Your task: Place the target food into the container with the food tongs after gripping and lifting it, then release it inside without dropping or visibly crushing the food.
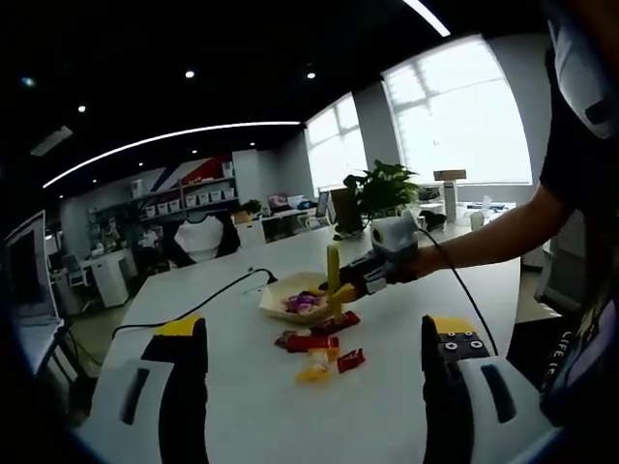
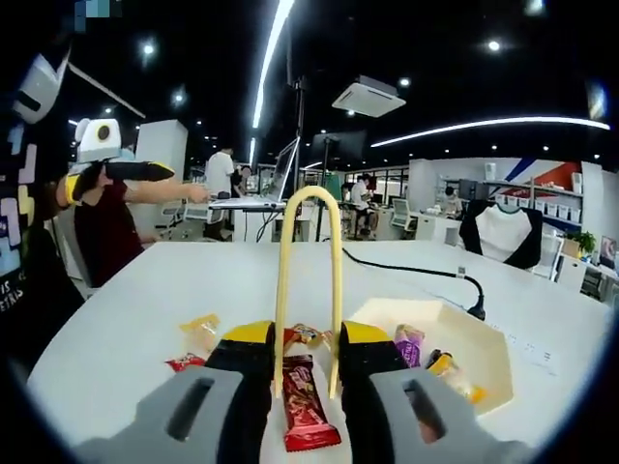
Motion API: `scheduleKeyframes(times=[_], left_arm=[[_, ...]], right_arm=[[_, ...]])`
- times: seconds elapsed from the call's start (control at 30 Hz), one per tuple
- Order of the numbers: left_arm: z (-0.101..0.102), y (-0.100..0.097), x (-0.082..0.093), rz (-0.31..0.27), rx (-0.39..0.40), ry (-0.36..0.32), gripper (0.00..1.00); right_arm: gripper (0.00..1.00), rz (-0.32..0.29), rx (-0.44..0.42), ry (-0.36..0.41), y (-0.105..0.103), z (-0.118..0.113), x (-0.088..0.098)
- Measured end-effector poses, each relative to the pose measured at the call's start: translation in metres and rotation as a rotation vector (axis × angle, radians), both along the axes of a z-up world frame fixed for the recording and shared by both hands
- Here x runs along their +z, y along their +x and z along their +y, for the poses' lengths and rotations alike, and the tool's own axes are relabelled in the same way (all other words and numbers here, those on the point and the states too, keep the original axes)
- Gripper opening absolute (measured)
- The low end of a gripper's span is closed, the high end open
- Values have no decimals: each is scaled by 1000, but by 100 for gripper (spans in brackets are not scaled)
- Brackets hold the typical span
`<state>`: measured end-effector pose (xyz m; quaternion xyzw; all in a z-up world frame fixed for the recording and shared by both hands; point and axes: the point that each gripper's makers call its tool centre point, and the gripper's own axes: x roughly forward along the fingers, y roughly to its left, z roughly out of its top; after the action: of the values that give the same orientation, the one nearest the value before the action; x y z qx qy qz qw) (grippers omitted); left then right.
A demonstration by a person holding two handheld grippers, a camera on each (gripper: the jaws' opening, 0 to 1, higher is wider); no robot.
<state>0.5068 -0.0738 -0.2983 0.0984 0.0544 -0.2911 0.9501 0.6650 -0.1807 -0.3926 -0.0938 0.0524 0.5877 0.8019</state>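
My right gripper (image 2: 308, 340) is shut on the yellow food tongs (image 2: 282, 290), whose looped end rises away from the camera. A red snack packet (image 2: 306, 411) lies on the white table (image 2: 145, 290) between the tongs' lower ends; I cannot tell whether they pinch it. The pale yellow container (image 2: 484, 338) sits just right of it with several wrapped snacks (image 2: 408, 343) inside. In the left gripper view, the right gripper (image 1: 340, 290) holds the tongs (image 1: 333, 271) upright over red packets (image 1: 314, 341) beside the container (image 1: 276, 302). My left gripper (image 1: 314, 333) stands open and away from them.
Loose packets lie around: a yellow one (image 2: 201, 329), a small red one (image 2: 184, 362), another red one (image 1: 350, 360). A black cable (image 2: 416, 271) runs to the container's far side. The left gripper (image 2: 116, 174) hangs at upper left. Office desks and people stand behind.
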Motion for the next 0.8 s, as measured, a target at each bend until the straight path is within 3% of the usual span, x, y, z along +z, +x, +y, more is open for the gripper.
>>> scheduleKeyframes(times=[0.4,0.5,0.6,0.63,0.67,0.73,0.77,0.8], left_arm=[[2,1,-1,6,6,1,97],[2,1,-2,7,6,1,97],[1,1,-1,7,6,1,97],[1,1,-1,6,7,1,97],[1,1,-1,6,6,0,97],[1,2,-1,7,8,1,97],[2,2,-1,5,10,1,97],[2,2,-1,4,11,1,97]], right_arm=[[22,32,-1,-1,1,-1,-12],[22,26,5,-32,-2,1,-19],[21,57,-27,-7,1,-1,-17],[20,110,-63,5,3,-2,-18],[19,48,-49,-25,3,-3,-18],[17,56,-37,-24,-4,1,-17],[16,66,-46,-25,-3,0,-17],[16,136,-87,-3,0,-2,-19]])
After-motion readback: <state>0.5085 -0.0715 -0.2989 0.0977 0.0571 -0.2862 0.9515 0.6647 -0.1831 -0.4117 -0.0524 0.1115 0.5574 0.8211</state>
